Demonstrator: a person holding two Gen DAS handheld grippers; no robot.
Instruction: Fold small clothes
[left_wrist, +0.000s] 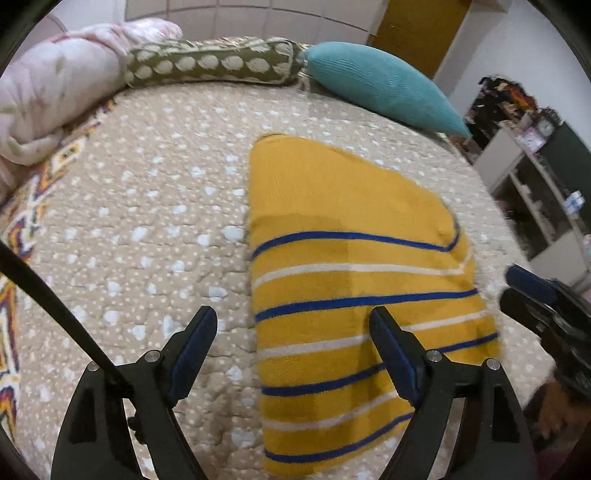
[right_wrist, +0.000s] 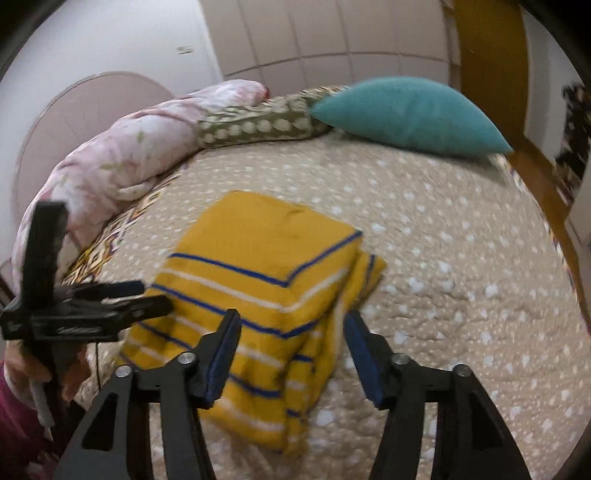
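While folded sweater (left_wrist: 354, 280) lies, jaws open, empty.

Folded yellow striped garment (right_wrist: 258, 295) on bedspread (right_wrist: 461, 277)

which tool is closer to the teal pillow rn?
Right, marginally. Both tools, right and left, hang open over the near end of the folded yellow shirt; the teal pillow lies at the far edge, toward the right side.

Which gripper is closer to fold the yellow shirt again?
Probably the right gripper: the folded shirt lies between its open fingers. The left gripper mostly straddles bedspread beside it.
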